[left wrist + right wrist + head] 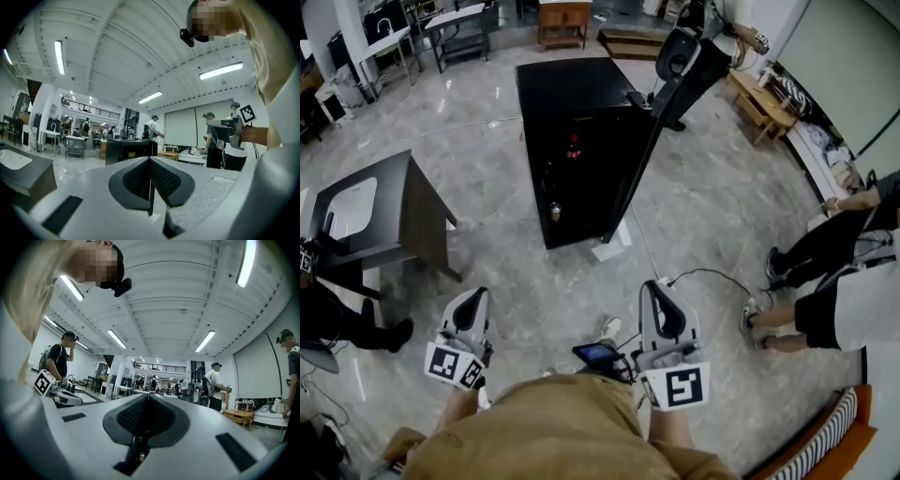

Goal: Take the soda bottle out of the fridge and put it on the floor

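while the fridge (551, 103) stands open with the soda bottle (573, 148) inside, my left gripper (475, 294) and right gripper (655, 286) are clenched, empty.

A loose tan top (553, 422) is worn, and a white shoe (609, 328) is seen below it. A small black camera (123, 286) is mounted at the head. The left gripper (475, 294) and the right gripper (652, 286) are cased in smooth pale grey shells, each tapered to a narrow tip with a dark grey hollow along the top. A white cube (455, 365) printed with black square markers is fixed at the rear of each. The pads (165, 180) are faced in dark, finely gridded rubber. Black rectangular slots (233, 445) are set into the shell.
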`<state>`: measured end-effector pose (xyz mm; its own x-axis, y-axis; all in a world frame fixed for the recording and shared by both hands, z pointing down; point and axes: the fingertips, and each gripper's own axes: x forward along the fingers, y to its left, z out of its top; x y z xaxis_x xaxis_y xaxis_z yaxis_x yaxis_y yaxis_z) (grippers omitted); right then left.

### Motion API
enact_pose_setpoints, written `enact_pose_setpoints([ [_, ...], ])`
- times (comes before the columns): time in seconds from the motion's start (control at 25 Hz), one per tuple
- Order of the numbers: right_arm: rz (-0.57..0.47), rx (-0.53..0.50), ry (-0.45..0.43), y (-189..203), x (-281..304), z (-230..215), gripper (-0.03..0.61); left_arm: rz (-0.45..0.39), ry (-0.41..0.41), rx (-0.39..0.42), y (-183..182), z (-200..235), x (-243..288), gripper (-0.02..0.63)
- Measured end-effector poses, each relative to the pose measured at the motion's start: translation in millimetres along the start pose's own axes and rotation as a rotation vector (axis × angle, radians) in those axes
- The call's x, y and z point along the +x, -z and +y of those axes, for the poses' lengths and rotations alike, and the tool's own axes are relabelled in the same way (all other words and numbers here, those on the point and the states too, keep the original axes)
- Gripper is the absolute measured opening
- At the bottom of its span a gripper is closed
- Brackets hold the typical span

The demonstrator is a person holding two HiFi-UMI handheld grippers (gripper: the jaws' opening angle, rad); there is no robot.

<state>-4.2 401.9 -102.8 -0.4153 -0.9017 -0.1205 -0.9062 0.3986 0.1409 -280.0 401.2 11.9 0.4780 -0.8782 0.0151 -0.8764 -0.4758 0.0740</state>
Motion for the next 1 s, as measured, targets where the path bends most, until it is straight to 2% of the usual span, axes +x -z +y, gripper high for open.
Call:
enact_pose_setpoints([
  [0.36, 0.057, 0.056, -0.025, 55, 82, -131, 0.003, 0.024, -0.015, 0.000, 5, -19, 162, 0.002],
  [0.72, 0.075, 0.119, -0.078, 97, 146, -251, 0.003, 0.087, -0.068, -0.002, 14, -50, 284, 0.002],
  [0.84, 0.088, 0.133, -0.111, 115, 168, -280, 0.003, 0.100, -0.100, -0.011, 21, -56, 313, 0.002],
  [1.0, 0.080, 0.154, -0.179, 130, 202, -295, 0.003, 0.106, -0.147, -0.022, 27, -57, 339, 0.002],
])
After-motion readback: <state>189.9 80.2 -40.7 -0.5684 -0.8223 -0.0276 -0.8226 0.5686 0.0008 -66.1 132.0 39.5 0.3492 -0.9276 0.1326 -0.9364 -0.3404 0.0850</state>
